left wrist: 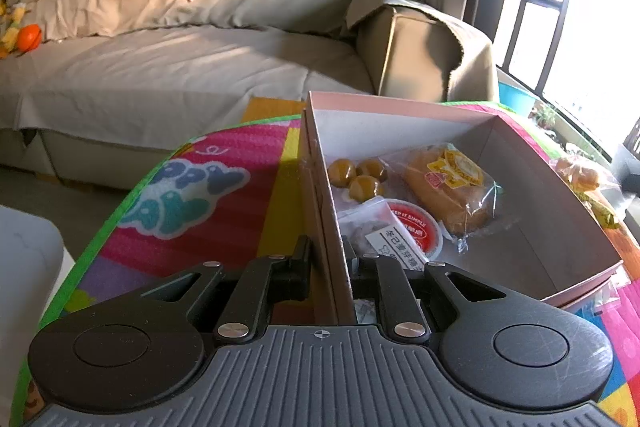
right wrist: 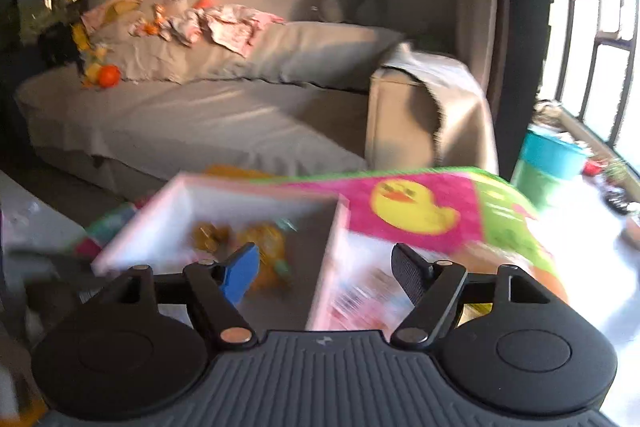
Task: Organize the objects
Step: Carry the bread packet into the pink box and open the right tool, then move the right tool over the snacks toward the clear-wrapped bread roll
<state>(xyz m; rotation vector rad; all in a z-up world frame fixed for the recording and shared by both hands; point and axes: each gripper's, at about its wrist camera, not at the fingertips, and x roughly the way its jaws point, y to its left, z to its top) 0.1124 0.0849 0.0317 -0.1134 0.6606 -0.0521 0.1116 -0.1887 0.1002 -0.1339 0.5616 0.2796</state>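
A pink cardboard box (left wrist: 400,103) lies on the colourful play mat (left wrist: 208,187). My left gripper (left wrist: 326,251) is shut on the box's left wall (left wrist: 320,187), one finger inside and one outside. In the box are three round brown pastries (left wrist: 356,175), a bagged bread (left wrist: 452,187), a red-lidded cup (left wrist: 416,227) and a labelled bag (left wrist: 380,231). In the blurred right wrist view my right gripper (right wrist: 322,259) stands open near the box (right wrist: 224,187). The box's right wall (right wrist: 336,247) shows in the gap, and neither pad touches it.
Another bagged bread (left wrist: 580,175) lies on the mat just outside the box's right side. A grey sofa (left wrist: 180,59) with clothes and toys runs behind the mat. A teal bucket (right wrist: 552,151) stands by the window at the right.
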